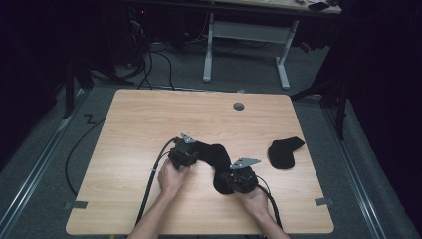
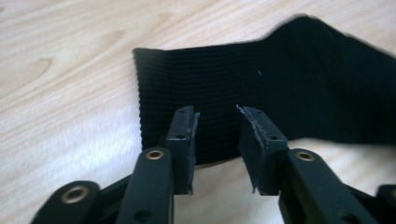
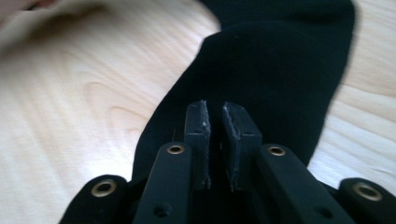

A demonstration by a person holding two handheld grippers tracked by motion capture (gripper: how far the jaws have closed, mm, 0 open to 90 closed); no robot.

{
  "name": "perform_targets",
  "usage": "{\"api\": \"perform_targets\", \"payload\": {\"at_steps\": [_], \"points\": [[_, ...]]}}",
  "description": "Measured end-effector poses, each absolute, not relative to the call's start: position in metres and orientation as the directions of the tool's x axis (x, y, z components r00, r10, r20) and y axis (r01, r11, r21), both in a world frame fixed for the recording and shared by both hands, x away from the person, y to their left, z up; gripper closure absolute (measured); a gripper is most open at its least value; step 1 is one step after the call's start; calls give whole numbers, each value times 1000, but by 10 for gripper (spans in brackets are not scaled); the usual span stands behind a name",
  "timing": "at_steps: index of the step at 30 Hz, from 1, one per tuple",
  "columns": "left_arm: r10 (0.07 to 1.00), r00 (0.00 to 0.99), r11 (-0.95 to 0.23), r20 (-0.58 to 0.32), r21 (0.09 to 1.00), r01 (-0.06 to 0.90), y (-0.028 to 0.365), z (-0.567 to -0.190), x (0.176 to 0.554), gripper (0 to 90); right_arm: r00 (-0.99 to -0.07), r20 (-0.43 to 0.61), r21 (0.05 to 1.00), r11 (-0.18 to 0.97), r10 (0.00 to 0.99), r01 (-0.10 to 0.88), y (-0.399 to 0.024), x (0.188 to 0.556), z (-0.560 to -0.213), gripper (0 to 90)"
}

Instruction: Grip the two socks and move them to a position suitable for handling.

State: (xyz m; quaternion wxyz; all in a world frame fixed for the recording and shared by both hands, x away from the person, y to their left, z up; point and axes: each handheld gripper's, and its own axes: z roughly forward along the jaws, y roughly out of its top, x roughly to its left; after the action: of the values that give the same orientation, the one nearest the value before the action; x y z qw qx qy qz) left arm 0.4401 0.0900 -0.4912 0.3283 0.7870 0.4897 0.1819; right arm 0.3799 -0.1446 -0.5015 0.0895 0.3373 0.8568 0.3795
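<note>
A black sock (image 1: 215,155) lies bent across the middle of the wooden table (image 1: 144,119). My left gripper (image 1: 195,151) is at the sock's ribbed cuff end. In the left gripper view the cuff (image 2: 280,84) lies flat just past the gripper (image 2: 217,116), whose jaws stand open above the cuff's near edge without pressing it. My right gripper (image 1: 225,184) is at the sock's other end. Its pads (image 3: 215,109) are nearly together, pinching a fold of the sock (image 3: 280,60). A hand holds each gripper from the near edge.
A second black sock (image 1: 284,152) lies folded near the table's right edge. A round grey grommet (image 1: 239,106) sits at the table's far middle. Cables trail off the near-left side, and a white desk frame (image 1: 246,35) stands on the floor beyond.
</note>
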Motion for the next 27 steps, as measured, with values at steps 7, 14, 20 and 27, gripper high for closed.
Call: {"api": "perform_targets", "payload": {"at_steps": [7,14,20,27], "points": [[872,487,-311,-42,722,618,82,-483,425,516,-726,95,744,436,681,507,-149,384,-496,748],[862,502,-314,-67,707,634,73,-490,425,489,-694,44,738,445,718,507,-146,396,-499,722],[872,487,-319,-46,702,637,73,-492,432,475,-716,26,723,481,698,496,-140,395,-501,704],[882,471,-327,-22,691,645,71,-492,446,459,-774,4,716,538,634,444,-130,384,-501,674]]}}
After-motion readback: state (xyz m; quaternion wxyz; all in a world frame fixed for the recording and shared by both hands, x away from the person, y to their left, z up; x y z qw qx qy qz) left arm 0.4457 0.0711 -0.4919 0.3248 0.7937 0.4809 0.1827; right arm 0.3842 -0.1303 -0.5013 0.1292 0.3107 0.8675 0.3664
